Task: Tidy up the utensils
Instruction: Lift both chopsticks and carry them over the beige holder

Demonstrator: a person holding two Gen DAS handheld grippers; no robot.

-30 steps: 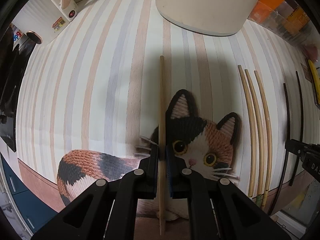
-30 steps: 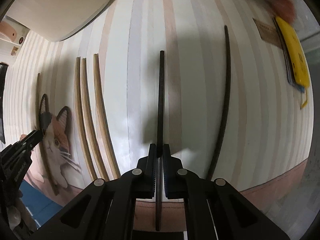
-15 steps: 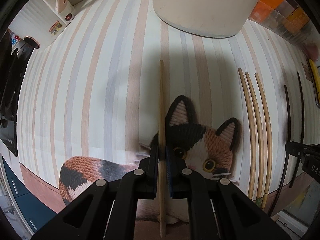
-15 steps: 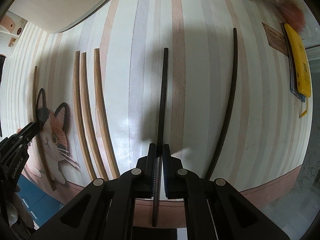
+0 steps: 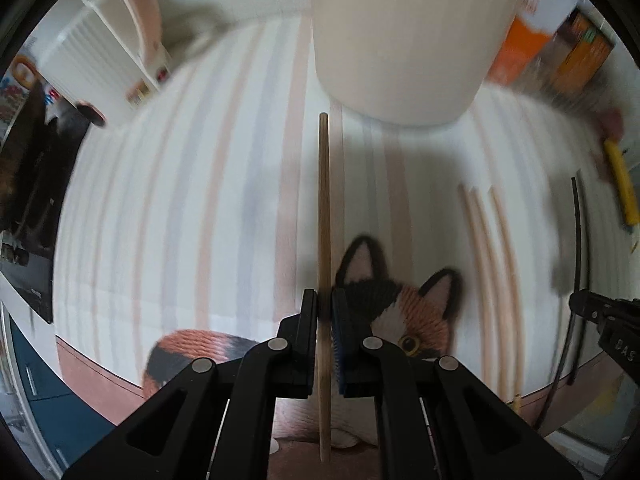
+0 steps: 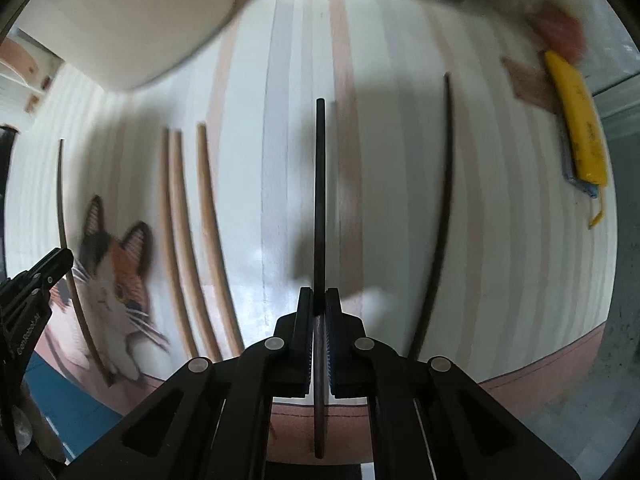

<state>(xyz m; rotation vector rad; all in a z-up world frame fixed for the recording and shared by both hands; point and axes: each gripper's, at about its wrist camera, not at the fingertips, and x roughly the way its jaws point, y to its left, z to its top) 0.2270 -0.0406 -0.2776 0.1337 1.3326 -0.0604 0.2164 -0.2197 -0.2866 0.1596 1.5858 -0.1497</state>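
My left gripper (image 5: 325, 300) is shut on a wooden chopstick (image 5: 324, 208) and holds it above the striped mat, its tip pointing at the base of a cream holder (image 5: 404, 36). My right gripper (image 6: 319, 300) is shut on a black chopstick (image 6: 320, 200) and holds it above the mat. Three wooden chopsticks (image 6: 188, 240) lie side by side on the mat, also in the left wrist view (image 5: 492, 272). A second black chopstick (image 6: 440, 216) lies to the right. The cream holder (image 6: 120, 20) stands at the far left in the right wrist view.
The mat carries a cat picture (image 5: 400, 312). A yellow object (image 6: 576, 120) lies at the right edge. A white and pink appliance (image 5: 104, 40) stands far left. Orange boxes (image 5: 560, 48) stand behind the holder. The mat's brown front edge (image 6: 540, 380) is close.
Both grippers have lifted and tilted up with their chopsticks. The cream holder now looks nearer and larger in the left view. The view is blurred by motion.
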